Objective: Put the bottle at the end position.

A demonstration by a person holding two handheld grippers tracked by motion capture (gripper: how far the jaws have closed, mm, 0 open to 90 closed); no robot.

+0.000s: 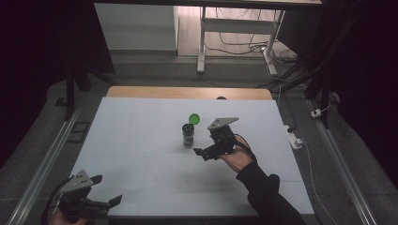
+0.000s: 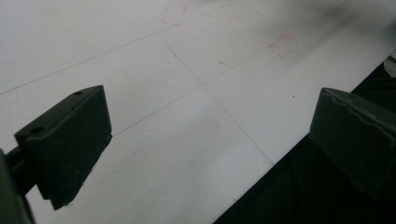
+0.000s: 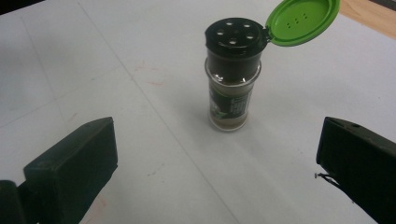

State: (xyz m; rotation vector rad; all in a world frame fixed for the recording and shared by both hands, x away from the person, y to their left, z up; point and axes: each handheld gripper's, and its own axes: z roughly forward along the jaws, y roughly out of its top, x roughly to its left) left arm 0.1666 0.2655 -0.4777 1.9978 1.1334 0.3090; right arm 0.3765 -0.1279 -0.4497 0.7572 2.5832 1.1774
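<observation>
A small glass spice jar (image 1: pixel 188 135) (image 3: pixel 233 88) stands upright near the middle of the white table (image 1: pixel 141 140). Its black shaker top has holes, and its green flip lid (image 1: pixel 194 118) (image 3: pixel 303 21) is hinged open. My right gripper (image 1: pixel 206 144) (image 3: pixel 215 172) is just right of the jar, a short way off, pointing at it. It is open, with nothing between its jaws. My left gripper (image 1: pixel 106 190) (image 2: pixel 210 140) hovers at the table's front left corner, far from the jar. It is open and empty, with one jaw over the table's edge.
A wooden strip (image 1: pixel 187 92) runs along the table's far edge. Past it are a white desk frame (image 1: pixel 202 42) and cables on the floor. A power strip (image 1: pixel 295 138) lies off the right side. Faint red marks (image 2: pixel 282 44) dot the tabletop.
</observation>
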